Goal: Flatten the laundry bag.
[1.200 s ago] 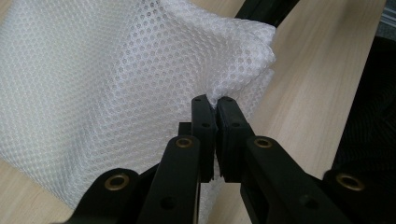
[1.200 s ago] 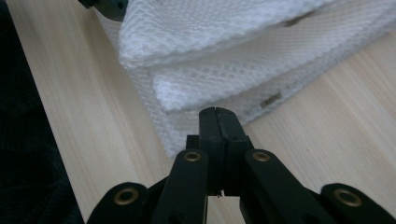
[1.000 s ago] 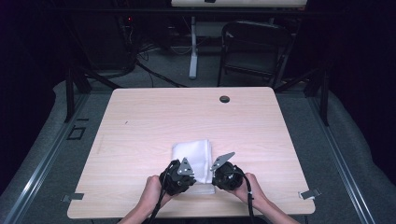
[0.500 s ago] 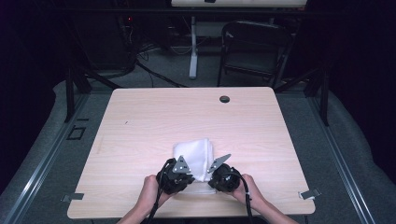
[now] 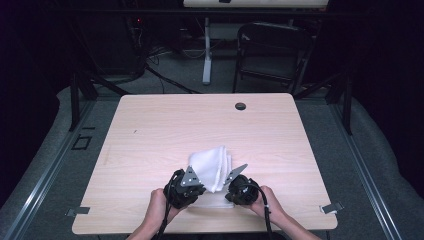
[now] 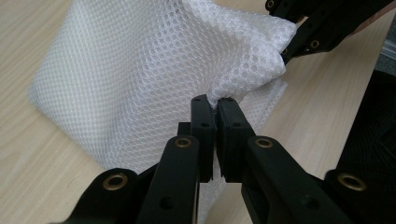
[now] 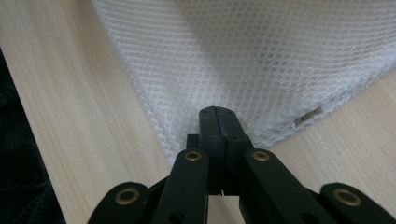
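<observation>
A white mesh cloth (image 5: 212,162) lies folded on the wooden table (image 5: 150,130), near its front edge. My left gripper (image 5: 200,186) is at the cloth's near left side. In the left gripper view its jaws (image 6: 217,105) are shut on a raised pinch of the mesh cloth (image 6: 140,70). My right gripper (image 5: 229,186) is at the near right side. In its own view the jaws (image 7: 218,114) are shut on the edge of the mesh cloth (image 7: 261,56). The right gripper (image 6: 303,32) also shows in the left gripper view, pinching a cloth corner.
A small metal tag (image 7: 308,115) sits on the cloth's edge. A round dark cable hole (image 5: 240,106) marks the table's far side. Beyond the table stand a black chair (image 5: 272,55) and floor cables. Dark floor borders the table on both sides.
Both hands have edged slightly left and toward the table's near edge, keeping their grips on the cloth. The cloth's shape is much the same.
</observation>
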The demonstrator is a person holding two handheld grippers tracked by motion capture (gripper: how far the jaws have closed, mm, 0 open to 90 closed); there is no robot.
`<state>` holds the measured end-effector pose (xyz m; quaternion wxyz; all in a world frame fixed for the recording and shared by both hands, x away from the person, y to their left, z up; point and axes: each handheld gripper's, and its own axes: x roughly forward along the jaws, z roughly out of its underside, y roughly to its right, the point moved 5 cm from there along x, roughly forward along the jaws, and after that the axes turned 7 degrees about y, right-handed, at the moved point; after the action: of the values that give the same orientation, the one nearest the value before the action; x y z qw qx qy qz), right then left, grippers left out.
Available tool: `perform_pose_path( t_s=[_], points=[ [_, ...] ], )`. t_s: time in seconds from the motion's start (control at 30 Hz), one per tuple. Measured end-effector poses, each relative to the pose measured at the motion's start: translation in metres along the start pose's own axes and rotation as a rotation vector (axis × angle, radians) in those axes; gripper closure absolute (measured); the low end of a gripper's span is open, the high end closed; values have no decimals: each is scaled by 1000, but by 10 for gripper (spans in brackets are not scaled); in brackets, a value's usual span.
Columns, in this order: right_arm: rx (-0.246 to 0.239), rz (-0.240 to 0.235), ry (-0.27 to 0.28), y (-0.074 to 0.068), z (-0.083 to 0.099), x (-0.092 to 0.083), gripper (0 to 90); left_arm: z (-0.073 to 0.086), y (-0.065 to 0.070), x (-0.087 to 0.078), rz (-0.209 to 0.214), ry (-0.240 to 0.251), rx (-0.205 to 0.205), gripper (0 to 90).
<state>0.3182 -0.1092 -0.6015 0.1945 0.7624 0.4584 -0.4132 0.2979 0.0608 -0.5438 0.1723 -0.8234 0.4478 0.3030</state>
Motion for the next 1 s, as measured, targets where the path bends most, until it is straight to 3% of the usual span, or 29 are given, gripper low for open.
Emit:
perform_pose_path(
  t_s=[0.2,0.53,0.73,0.77,1.0],
  points=[
    [-2,-2,-5,2,1,-1,900,0,-6,-9,-35,42,-26,868],
    [4,-7,-12,4,2,-2,900,2,-10,-15,-68,47,-31,866],
    [6,-2,-16,5,3,-3,900,5,-16,-24,-85,68,-62,867],
    [7,-4,-17,6,3,-3,900,6,-17,-25,-106,75,-67,867],
    [18,-5,-19,8,4,-5,900,11,-25,-32,-140,76,-89,866]
  ],
)
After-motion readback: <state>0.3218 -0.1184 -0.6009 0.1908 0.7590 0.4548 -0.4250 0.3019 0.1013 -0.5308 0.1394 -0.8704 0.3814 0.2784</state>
